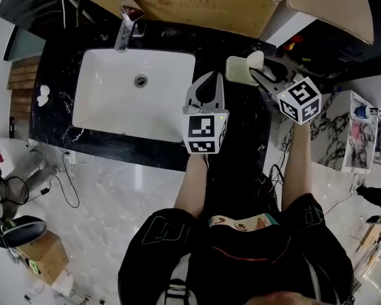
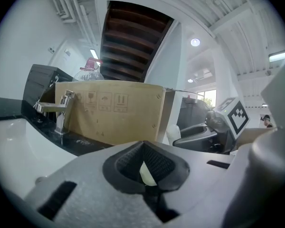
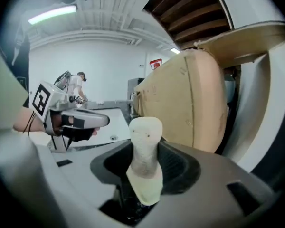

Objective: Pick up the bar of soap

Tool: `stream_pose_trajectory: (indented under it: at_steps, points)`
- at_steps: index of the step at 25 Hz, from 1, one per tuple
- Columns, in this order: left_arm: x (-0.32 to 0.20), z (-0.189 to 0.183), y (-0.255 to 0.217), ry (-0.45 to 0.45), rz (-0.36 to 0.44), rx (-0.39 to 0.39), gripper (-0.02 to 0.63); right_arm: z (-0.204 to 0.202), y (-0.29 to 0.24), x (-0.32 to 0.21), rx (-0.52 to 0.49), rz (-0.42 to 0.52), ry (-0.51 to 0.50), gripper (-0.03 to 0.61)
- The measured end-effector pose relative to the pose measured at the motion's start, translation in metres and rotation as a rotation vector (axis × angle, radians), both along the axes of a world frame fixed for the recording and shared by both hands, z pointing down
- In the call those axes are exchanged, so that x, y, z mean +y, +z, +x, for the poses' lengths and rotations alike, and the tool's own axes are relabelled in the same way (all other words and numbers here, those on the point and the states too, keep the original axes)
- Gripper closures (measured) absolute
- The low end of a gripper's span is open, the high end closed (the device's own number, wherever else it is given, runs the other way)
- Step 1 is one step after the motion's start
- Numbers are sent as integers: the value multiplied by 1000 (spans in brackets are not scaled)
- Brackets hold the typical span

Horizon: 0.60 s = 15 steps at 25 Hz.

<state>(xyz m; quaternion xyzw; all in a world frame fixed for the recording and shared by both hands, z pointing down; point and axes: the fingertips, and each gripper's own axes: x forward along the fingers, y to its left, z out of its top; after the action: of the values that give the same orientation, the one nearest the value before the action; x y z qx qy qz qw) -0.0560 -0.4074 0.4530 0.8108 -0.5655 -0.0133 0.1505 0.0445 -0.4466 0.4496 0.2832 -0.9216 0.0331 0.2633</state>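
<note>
The bar of soap (image 1: pixel 240 70) is pale cream and is held up off the black counter (image 1: pixel 241 126), right of the sink. My right gripper (image 1: pixel 259 75) is shut on it. In the right gripper view the soap (image 3: pixel 145 146) stands on end between the jaws of the right gripper (image 3: pixel 145 175). My left gripper (image 1: pixel 211 75) hovers over the sink's right edge, shut with nothing held. In the left gripper view the left gripper (image 2: pixel 147 172) looks past its closed jaws at the right gripper (image 2: pixel 199 134) with the soap (image 2: pixel 173 134).
A white sink (image 1: pixel 114 94) with a chrome tap (image 1: pixel 124 30) is set in the counter. A big cardboard box (image 1: pixel 197 5) stands along the counter's back edge. A marble-patterned cabinet (image 1: pixel 343 129) stands to the right. Cables lie on the floor at the left.
</note>
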Motion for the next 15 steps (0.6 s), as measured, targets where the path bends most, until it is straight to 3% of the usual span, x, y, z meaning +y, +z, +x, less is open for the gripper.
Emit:
stream_pose_trajectory:
  at_steps: [8, 15]
  points:
    - [-12, -1, -31, -5, 62, -64, 606, 11, -32, 21, -223, 125, 158, 402]
    - [-8, 12, -66, -8, 119, -129, 604, 32, -69, 34, -365, 199, 187, 402]
